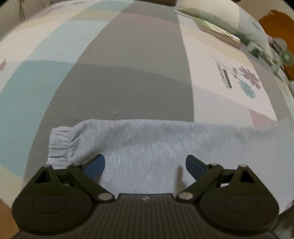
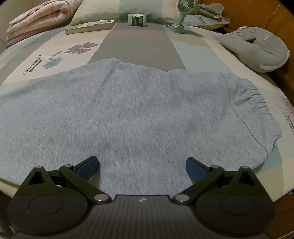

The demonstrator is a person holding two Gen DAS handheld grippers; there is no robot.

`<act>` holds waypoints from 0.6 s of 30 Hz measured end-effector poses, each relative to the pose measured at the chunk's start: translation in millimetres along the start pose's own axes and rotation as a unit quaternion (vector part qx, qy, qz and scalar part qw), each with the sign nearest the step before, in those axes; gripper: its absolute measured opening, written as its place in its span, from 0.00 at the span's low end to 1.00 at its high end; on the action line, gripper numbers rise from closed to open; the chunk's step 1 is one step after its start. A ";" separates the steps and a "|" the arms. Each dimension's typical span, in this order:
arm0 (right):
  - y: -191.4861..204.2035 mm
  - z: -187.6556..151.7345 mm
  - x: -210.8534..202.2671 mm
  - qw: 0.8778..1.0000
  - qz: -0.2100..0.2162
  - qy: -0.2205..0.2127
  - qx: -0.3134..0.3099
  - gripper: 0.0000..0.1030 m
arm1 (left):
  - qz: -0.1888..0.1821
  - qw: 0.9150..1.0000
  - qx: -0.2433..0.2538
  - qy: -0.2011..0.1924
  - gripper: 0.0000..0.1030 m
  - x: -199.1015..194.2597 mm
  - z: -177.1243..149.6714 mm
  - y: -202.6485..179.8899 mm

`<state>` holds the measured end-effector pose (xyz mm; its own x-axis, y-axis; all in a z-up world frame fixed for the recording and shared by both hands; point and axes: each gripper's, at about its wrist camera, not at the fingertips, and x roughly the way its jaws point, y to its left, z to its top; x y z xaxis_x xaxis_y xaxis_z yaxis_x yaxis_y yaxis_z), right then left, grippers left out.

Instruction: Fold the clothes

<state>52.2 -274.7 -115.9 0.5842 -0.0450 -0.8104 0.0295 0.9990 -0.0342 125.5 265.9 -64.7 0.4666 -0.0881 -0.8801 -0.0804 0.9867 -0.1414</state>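
Observation:
Light grey sweatpants (image 2: 132, 114) lie flat across the patchwork bed sheet (image 2: 139, 49). The right wrist view shows their gathered elastic waistband (image 2: 257, 103) at the right. In the left wrist view a leg of the pants (image 1: 147, 143) stretches sideways and ends in a ribbed ankle cuff (image 1: 59, 143) at the left. My left gripper (image 1: 145, 165) hangs open just over the leg near the cuff, nothing between its blue pads. My right gripper (image 2: 142, 167) is open too, above the near edge of the pants.
At the head of the bed sit a rolled pink quilt (image 2: 38, 16), a pillow (image 2: 114, 9), a book (image 2: 90, 26), a small green fan (image 2: 182, 14) and a small box (image 2: 137, 19). A grey plush cushion (image 2: 255, 49) lies at the right, by the wooden bed frame (image 2: 283, 22).

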 end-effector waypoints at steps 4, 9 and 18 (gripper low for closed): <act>-3.0 -1.6 -0.3 1.000 0.010 -0.005 -0.006 1.00 | 0.012 1.000 0.015 -0.007 0.92 -21.3 -8.0 -15.4; -5.1 -3.6 -1.4 1.000 0.020 -0.013 -0.014 1.00 | 0.024 0.999 0.042 -0.024 0.92 -43.2 -11.7 -41.3; -0.8 -5.2 -0.9 1.000 0.011 -0.015 -0.018 1.00 | 0.020 0.992 0.116 -0.055 0.92 -44.4 -23.4 -74.0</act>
<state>47.4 -275.4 -118.2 0.6081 -0.0235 -0.7935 -0.0118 0.9992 -0.0386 90.1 193.6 -25.8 0.5607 -0.0462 -0.8267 0.0989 0.9950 0.0115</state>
